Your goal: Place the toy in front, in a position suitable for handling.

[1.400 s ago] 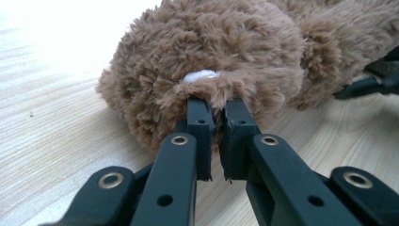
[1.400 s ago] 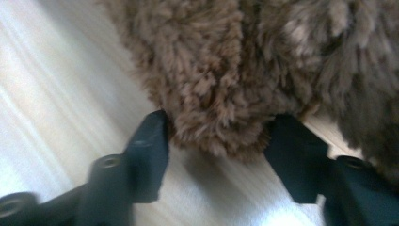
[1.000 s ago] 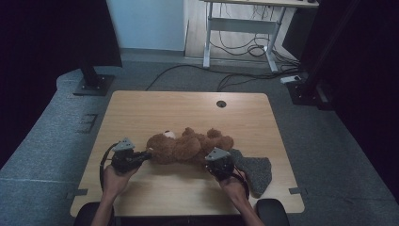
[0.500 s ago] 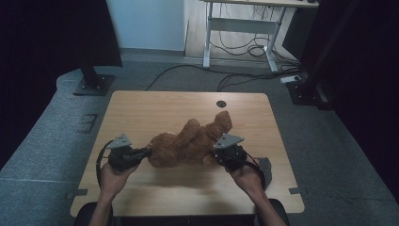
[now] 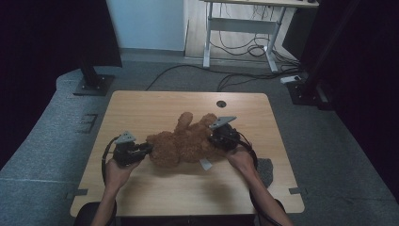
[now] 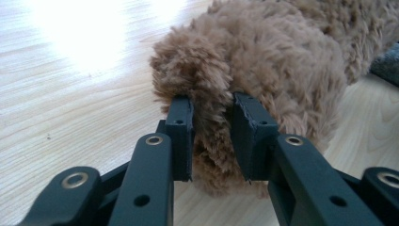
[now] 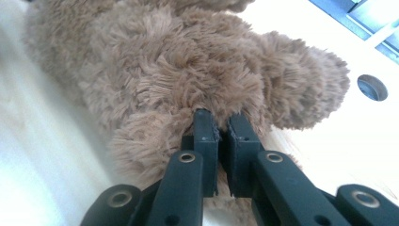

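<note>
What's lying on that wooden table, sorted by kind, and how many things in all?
Brown plush teddy bear: 1
Grey cloth near the table's right edge, partly under the person's right forearm: 1
Small white tag beside the bear, which may be the bear's own label: 1
Hand-held grippers: 2, the left gripper and the right gripper, both at the bear
Total: 5

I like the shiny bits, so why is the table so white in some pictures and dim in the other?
In the left gripper view, glare bleaches the light wooden table beside the fluffy brown teddy bear. In the right gripper view, the tabletop washes out pale and blurry at the left. In the high view, the room is dim, with soft shadows under the forearms.
</note>
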`<state>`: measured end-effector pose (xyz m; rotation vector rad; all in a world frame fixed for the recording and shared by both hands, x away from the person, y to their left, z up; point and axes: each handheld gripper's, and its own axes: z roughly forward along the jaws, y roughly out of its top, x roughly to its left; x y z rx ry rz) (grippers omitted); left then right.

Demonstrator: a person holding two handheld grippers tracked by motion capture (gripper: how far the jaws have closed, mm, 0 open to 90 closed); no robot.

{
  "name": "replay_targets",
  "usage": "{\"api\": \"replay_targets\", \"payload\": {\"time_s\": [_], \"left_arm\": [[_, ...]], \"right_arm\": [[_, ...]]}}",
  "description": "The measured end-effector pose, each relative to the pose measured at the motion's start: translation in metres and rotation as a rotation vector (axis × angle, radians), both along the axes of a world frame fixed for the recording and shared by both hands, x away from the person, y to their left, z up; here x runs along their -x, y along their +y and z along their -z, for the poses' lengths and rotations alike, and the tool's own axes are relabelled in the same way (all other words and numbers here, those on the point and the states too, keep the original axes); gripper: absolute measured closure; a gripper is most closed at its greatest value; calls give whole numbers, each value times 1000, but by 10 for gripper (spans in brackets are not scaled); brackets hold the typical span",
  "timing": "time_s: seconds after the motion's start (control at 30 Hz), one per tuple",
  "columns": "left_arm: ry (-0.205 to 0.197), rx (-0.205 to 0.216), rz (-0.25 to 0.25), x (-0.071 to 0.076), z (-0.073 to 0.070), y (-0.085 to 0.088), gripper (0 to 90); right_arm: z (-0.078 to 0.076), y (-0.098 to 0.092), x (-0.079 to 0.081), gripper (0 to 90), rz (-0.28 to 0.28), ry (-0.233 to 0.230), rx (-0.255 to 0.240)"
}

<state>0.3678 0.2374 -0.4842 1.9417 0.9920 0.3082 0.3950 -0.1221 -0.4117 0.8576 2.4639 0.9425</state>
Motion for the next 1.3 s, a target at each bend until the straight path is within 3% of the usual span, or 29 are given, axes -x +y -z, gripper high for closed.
{"api": "replay_targets", "payload": {"time_s": [0.17, 0.27, 0.4, 0.6, 0.8, 1.03, 1.3], "left_arm": [[-18, -1, -31, -1, 2, 4, 576], [-34, -6, -45, 1, 0, 7, 523], [-54, 5, -51, 5, -4, 9, 481], [-62, 14, -24, 7, -3, 4, 378], [-32, 13, 7, 2, 8, -4, 307], [-17, -10, 27, -2, 14, -15, 280], [-8, -61, 37, -7, 21, -28, 309]], "right_arm": [[6, -1, -18, 754, 23, -3, -31], [3, -4, -20, 643, 42, -42, -39], [2, -12, -19, 561, 60, -50, -30], [15, -25, -19, 479, 80, -9, -22], [31, -34, -21, 454, 97, 33, -29], [48, -32, -20, 410, 83, 74, -52], [76, -17, -18, 328, 30, 132, -79]]}}
